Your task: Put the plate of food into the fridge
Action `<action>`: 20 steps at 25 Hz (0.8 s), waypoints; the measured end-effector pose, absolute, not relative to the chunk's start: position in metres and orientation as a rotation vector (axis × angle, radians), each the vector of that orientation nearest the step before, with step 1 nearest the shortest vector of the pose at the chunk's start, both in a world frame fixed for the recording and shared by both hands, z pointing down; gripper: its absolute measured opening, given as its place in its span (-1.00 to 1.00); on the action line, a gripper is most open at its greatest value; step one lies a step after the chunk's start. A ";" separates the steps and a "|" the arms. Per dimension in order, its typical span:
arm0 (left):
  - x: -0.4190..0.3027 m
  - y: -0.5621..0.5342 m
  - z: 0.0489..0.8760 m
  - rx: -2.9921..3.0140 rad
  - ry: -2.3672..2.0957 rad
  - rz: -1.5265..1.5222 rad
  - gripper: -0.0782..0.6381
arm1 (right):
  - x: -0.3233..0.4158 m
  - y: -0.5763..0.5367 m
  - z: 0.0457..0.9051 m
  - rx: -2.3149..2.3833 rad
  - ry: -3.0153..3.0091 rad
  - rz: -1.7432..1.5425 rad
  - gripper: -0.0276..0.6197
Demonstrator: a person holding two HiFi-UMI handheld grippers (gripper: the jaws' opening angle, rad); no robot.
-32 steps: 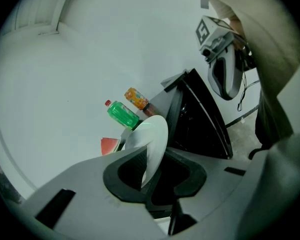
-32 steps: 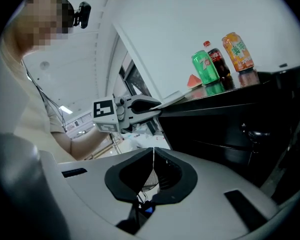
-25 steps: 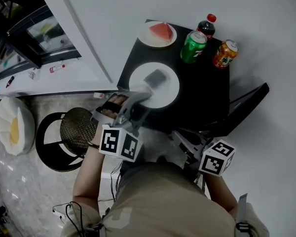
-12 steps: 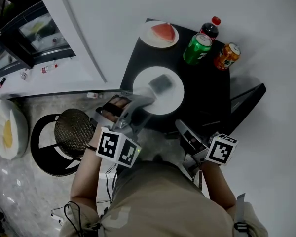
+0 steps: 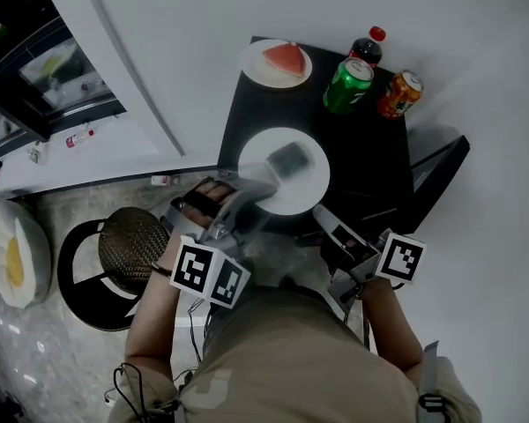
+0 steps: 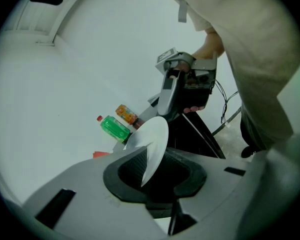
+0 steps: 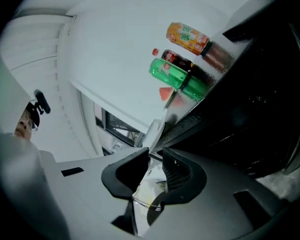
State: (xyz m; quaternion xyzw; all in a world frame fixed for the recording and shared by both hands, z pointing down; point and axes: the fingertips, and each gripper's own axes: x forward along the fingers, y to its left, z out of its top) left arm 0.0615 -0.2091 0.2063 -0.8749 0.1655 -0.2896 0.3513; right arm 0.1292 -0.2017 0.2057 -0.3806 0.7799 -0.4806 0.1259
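1. The left gripper (image 5: 251, 181) is clamped on the near-left rim of the white plate (image 5: 301, 197). In the left gripper view, its jaws (image 6: 155, 164) bite the plate (image 6: 157, 134) edge-on.
2. The plate carries a dark block of food (image 5: 289, 159). It sits at the front edge of the black table (image 5: 370, 174), not in the fridge.
3. The right gripper (image 5: 328, 223) is just beside the plate's near-right rim, at the table's front edge. Its jaws (image 7: 157, 156) have just been opening and stand slightly apart, with nothing pressed between the pads. The table edge and plate rim (image 7: 155, 129) lie just past the tips.
4. At the back of the table I note a second plate (image 5: 263, 74) holding a watermelon slice (image 5: 285, 58).
5. To its right are a green can (image 5: 346, 85), an orange can (image 5: 399, 93) and a cola bottle (image 5: 367, 47) grouped close together.
6. The glass-fronted fridge (image 5: 44, 73) is at the upper left, well apart from the table.
7. A round black stool (image 5: 115, 258) stands on the floor left of the person.
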 end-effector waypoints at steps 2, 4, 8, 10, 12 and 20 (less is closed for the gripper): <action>0.059 -0.207 0.205 -2.275 0.418 -0.734 -0.56 | 0.128 -0.200 0.208 -1.080 2.210 -1.448 -0.64; 0.056 -0.205 0.203 -2.284 0.407 -0.719 -0.57 | 0.126 -0.198 0.207 -1.051 2.163 -1.471 -0.59; 0.051 -0.201 0.206 -2.262 0.370 -0.716 -0.57 | 0.120 -0.193 0.202 -0.999 2.112 -1.472 -0.55; 0.049 -0.200 0.206 -2.256 0.351 -0.707 -0.57 | 0.117 -0.191 0.202 -0.981 2.090 -1.476 -0.54; 0.046 -0.198 0.205 -2.261 0.338 -0.695 -0.57 | 0.114 -0.192 0.204 -0.993 2.070 -1.483 -0.54; 0.040 -0.187 0.205 -2.254 0.279 -0.658 -0.57 | 0.108 -0.204 0.210 -1.010 1.976 -1.515 -0.54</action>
